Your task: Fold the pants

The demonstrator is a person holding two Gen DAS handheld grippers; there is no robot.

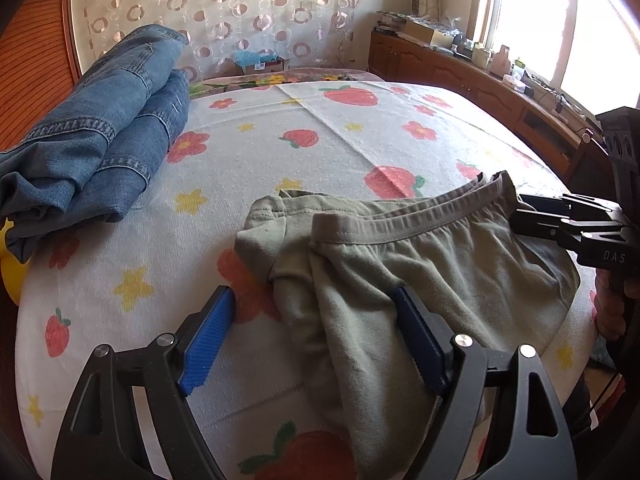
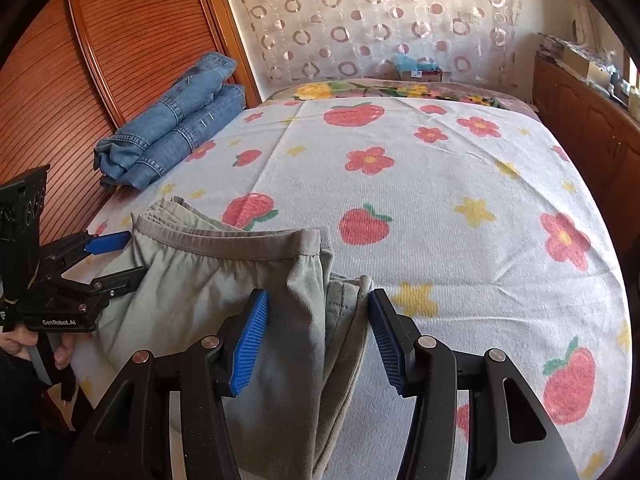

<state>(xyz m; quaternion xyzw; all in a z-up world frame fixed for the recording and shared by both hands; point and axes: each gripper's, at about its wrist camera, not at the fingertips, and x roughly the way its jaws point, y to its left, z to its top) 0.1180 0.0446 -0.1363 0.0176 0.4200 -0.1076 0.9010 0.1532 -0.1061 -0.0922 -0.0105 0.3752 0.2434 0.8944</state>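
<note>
pants (image 1: 420, 264) of thin olive-grey knit, lying partly folded at the near edge of the bed (image 1: 320, 152), on a white cover printed with strawberries, flowers and stars; elastic waistband (image 1: 384, 226) turned toward the far side, legs running back toward the holder. handling, as a judgement: the cloth looks light, limp and stretchy, not slippery and not fragile; it will sag and crease wherever it is unsupported, so a single-point lift would likely drag the layers apart. the soundest holds appear to be the two ends of the waistband or the stacked side edges, where several layers can be pinched together.

left gripper (image 1: 316, 334) low over the bed, pointing forward along the garment's left side; its blue ribbed pads (image 1: 204, 344) stand spread, one on bare cover, the other resting against the cloth, nothing pinched. right gripper (image 2: 318, 330) likewise released, its fingers straddling a raised ridge of folded fabric at the garment's right edge without closing on it. in each wrist view the opposite tool enters from the side, level with the waistband.

folded blue jeans (image 1: 104, 128) lie well apart at the far left of the bed, beside a ribbed wooden panel (image 2: 120, 40).
</note>
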